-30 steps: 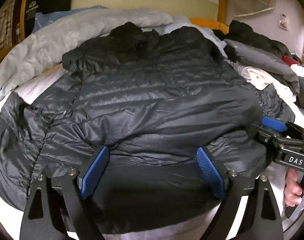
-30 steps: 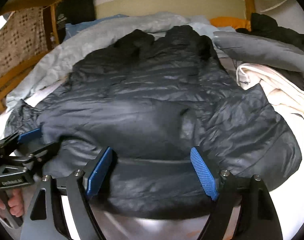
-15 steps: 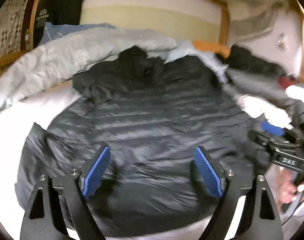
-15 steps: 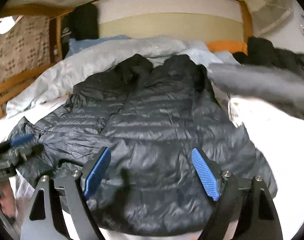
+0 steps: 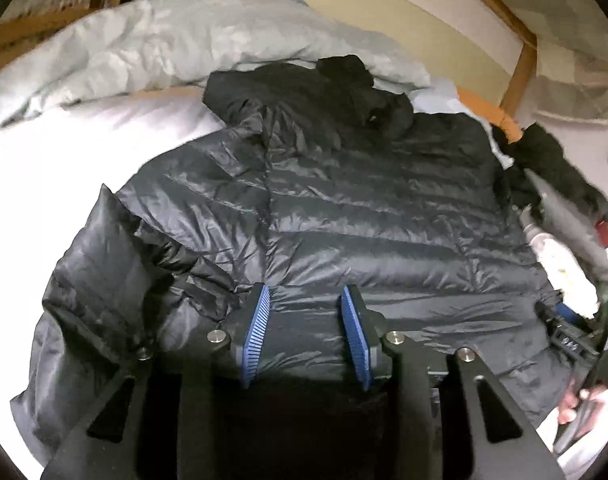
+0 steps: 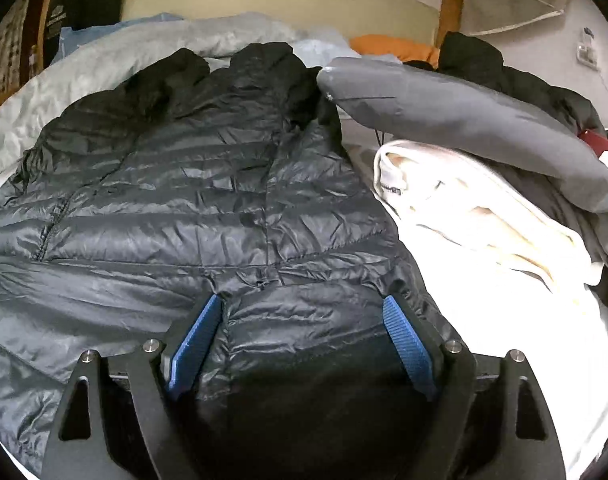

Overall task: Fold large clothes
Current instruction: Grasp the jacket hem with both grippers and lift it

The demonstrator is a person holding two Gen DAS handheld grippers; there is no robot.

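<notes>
The black quilted puffer jacket (image 5: 344, 208) lay flat on the white bed (image 5: 44, 168), filling frame centre. The left hand-held gripper (image 5: 306, 336) was closing over its hem; the right hand-held gripper (image 6: 300, 344) stood wide open, gripping nothing.

There is 1 black puffer jacket (image 5: 364, 216) spread on 1 white sheet (image 5: 44, 184), with 1 pale grey duvet (image 5: 176, 44) bunched behind it. The heap at the side holds 1 grey garment (image 6: 476, 120), 1 cream garment (image 6: 464, 208), 1 black garment (image 6: 504, 68) and 1 dark red item (image 6: 600, 142). 1 orange cushion (image 6: 392, 48) sits behind. 2 grippers show: the left gripper (image 5: 306, 312) and the right gripper (image 6: 300, 312), each with 2 blue pads (image 6: 408, 344).
</notes>
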